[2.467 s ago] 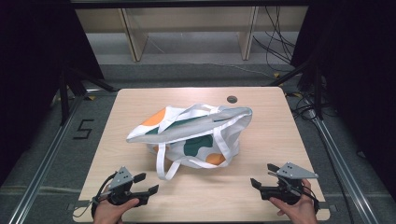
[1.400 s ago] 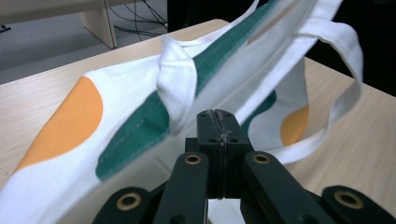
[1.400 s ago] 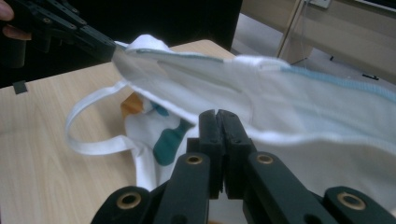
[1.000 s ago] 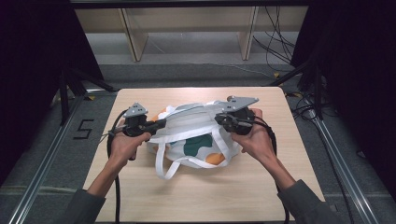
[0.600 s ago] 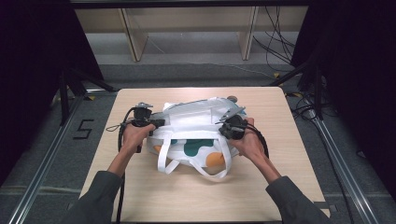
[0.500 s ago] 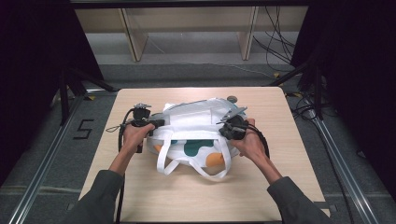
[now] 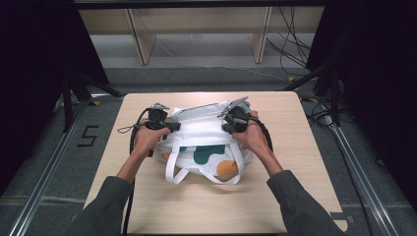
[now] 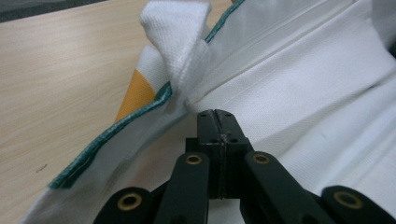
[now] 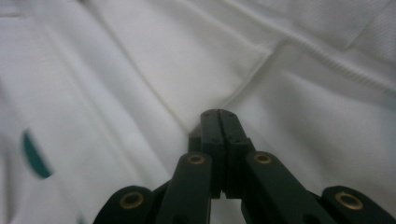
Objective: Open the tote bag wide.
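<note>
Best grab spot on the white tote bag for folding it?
Grip the tote bag at its two far corners, one from each side, where flat seamed edges give thin layers to pinch. The left tool and right tool sit shut there.

Both arms come in from the near edge, sleeves dark, forearms angled inward and stretched forward. Left hand (image 7: 145,139) wraps the left tool (image 7: 169,126), which points toward the right one; its jaws are pressed flat together with no gap at the tips. Right hand (image 7: 253,135) grips the right tool (image 7: 227,124), pointing back at the left, jaws likewise squeezed together. The tools sit level with each other, well apart, cables looping off behind each.
</note>
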`<state>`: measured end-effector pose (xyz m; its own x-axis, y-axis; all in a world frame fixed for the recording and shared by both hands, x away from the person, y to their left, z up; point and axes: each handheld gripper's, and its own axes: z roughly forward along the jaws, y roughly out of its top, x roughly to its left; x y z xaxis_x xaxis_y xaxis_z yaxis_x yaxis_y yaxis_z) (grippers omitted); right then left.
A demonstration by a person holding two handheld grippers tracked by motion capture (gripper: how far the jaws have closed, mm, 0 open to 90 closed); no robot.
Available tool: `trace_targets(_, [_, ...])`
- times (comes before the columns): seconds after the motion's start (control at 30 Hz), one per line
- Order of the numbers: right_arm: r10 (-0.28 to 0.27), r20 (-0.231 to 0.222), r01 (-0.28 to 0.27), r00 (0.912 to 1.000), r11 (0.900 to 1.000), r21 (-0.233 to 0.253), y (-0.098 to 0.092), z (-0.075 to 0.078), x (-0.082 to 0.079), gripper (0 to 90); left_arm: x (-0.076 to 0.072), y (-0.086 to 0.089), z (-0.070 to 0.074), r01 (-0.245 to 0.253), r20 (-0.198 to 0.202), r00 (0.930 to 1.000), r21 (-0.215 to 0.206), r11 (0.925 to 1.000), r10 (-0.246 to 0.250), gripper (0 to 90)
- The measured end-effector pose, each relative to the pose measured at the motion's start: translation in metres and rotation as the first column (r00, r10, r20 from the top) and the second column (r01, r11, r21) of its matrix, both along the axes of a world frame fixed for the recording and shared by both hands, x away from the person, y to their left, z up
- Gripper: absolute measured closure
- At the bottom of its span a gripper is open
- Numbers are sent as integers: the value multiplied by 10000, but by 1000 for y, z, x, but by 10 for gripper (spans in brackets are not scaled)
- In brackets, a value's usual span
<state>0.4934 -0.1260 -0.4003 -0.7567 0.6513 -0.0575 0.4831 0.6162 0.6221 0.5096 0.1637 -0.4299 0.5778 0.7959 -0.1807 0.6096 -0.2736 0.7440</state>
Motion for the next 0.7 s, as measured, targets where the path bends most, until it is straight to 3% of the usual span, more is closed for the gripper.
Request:
trace_targets(0.03, [148,-485,-144,9987,9999,88,-1,0,-6,900,4,-1,-2,-35,-64,10000,-50,10000,35,896])
trace_targets(0.1, [1312,-1042,-1343,9859,9906,-242,-3,-5,-34,900,8,-1,-3,-200,-274,9994,-243,9995,194,897])
trace_targets(0.13, [1312,-1042,-1343,9859,9906,-242,-3,-5,-34,900,9,-2,-3,-228,-346,9992,-304,9993,217,897])
trace_targets(0.2, [2194,-1570,-2302,9629,9717,-536,1,-18,-58,900,10,-6,-2,-193,-261,9995,-2,9998,193,897])
trace_targets(0.27, [2451,-1917,-2628,9504,9621,-733,5,-32,-73,900,10,-7,0,-139,-282,9995,55,9999,141,897])
trace_targets(0.33, [2491,-1691,-2657,9536,9604,-840,8,-40,-83,900,8,-7,0,-245,-187,9995,-43,9997,244,896])
trace_targets(0.4, [2293,-1538,-2374,9611,9707,-364,5,-32,-79,900,4,-6,2,-108,-53,9999,-112,9999,108,896])
trace_targets(0.43, [2015,-1187,-2010,9723,9795,162,3,-25,-76,900,-2,-8,4,65,-9,10000,-429,9991,-65,896])
trace_targets(0.47, [1869,-116,-1846,9823,9769,1073,-1,-4,-63,900,-8,-9,6,294,35,9996,-525,9982,-293,895])
trace_targets(0.53, [1706,98,-1706,9853,9788,1133,-1,2,-59,900,-19,-16,7,766,214,9969,-476,9959,-756,895])
trace_targets(0.6, [1467,554,-1520,9876,9823,1096,7,11,-42,900,-27,-25,5,1142,196,9934,-463,9924,-1134,893])
trace_targets(0.63, [1411,581,-1457,9883,9855,865,13,10,-33,900,-31,-29,2,1473,39,9891,-244,9888,-1472,893])
trace_targets(0.7, [1269,419,-1279,9910,9915,235,25,4,-20,900,-39,-37,-4,1841,-129,9828,-269,9825,-1845,892])
